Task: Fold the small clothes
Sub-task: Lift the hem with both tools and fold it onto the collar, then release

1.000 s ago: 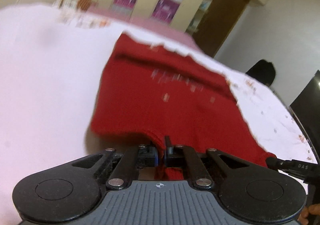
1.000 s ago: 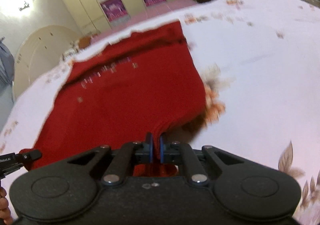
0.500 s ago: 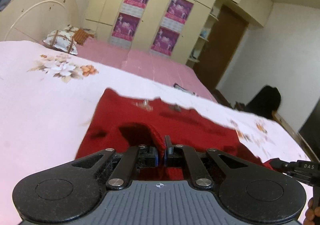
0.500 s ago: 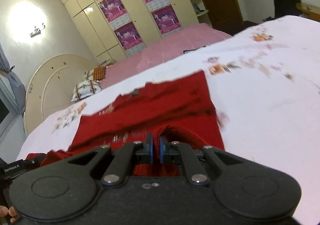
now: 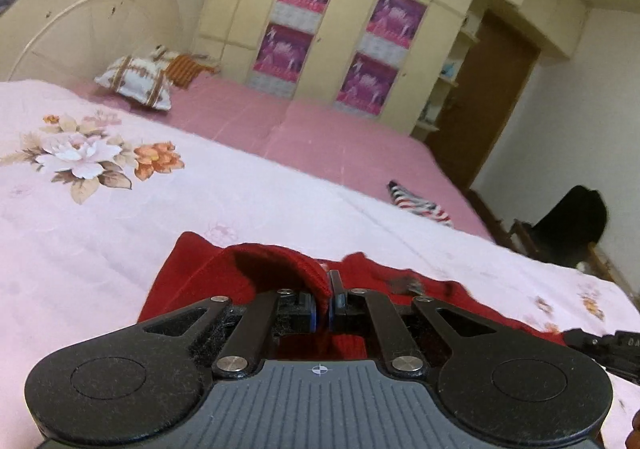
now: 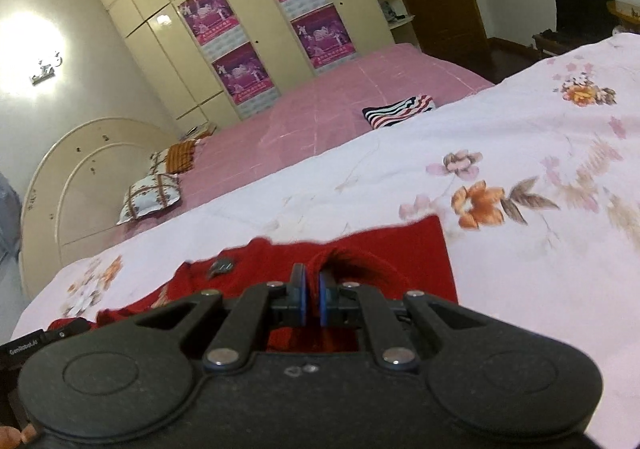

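Left wrist view: the left tool (image 5: 330,299) is clamped on a rolled edge of the red garment (image 5: 188,273), and the right tool (image 6: 311,299) pinches another edge of it, probably so both corners travel together for a fold. The garment lies on the bed (image 5: 100,233) with floral sheet on every side; the striped cloth (image 6: 398,109) lies well beyond the garment.

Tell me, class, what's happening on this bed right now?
A person holds a gripper in each hand. The left gripper and right gripper are each shut on an edge of a red sweater that lies on the floral sheet. The pinched edges are lifted above the rest, mid-fold.
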Demonstrator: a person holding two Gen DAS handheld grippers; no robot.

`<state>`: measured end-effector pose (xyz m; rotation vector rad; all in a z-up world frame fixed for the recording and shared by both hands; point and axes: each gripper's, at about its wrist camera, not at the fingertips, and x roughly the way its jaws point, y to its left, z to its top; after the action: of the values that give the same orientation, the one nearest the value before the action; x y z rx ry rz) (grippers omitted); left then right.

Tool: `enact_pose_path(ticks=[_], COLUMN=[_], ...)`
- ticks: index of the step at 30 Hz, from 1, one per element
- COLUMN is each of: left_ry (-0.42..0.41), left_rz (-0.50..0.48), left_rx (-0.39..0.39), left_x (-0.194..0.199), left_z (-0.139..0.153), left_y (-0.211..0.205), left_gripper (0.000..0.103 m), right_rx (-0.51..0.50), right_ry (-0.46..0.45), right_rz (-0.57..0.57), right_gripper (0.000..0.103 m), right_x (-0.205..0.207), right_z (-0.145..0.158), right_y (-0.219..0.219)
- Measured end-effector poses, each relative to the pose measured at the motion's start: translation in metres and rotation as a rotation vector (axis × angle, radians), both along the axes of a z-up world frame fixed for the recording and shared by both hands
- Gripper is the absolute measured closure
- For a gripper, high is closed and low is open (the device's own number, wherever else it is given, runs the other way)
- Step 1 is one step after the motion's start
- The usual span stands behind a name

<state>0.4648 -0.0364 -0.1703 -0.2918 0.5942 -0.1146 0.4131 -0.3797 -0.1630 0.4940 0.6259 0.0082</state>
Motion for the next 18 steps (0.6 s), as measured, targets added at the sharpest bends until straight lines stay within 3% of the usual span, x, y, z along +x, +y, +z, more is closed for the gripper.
enact_pose_path(ticks=[4,7,9,12,13,15,16,18], left_ry=[0.029,0.13,0.146,0.169,0.166,0.156,0.145,0.109], left_rz=[0.021,0.005,0.028,0.039,0.043,0.038,0.043,0.078], left_rx=[0.014,0.053,0.066,0.007,0.0,-0.003,0.002,0.008], left_x=[0.028,0.052,0.057,0.062,0.061,0.059,0.056,0.049], left_z=[-0.009,-0.024,-0.028,-0.02,-0.016,-0.008,-0.004,0.004], left_y=[-0.004,-0.011,-0.012,-0.003,0.0,0.006,0.009,0.018], left_gripper=[0.098,0.097,0.097,0.097,0.097,0.096,0.092,0.049], right_rx=[-0.013,-0.017,-0.042,-0.025,-0.036,-0.075,-0.092,-0.115], right_ry=[0.034,0.067,0.101,0.089,0.075,0.044,0.032,-0.001], right_rz=[-0.023,-0.018,-0.015,-0.055,-0.081,-0.13,-0.143,-0.146], right_gripper=[0.097,0.097,0.097,0.078,0.064,0.05,0.04,0.041], right_x=[0.025,0.039,0.046,0.043,0.04,0.031,0.028,0.022], right_z=[-0.014,-0.022,-0.029,-0.027,-0.023,-0.013,-0.01,-0.002], right_y=[-0.005,-0.006,-0.004,-0.011,-0.014,-0.017,-0.018,-0.017])
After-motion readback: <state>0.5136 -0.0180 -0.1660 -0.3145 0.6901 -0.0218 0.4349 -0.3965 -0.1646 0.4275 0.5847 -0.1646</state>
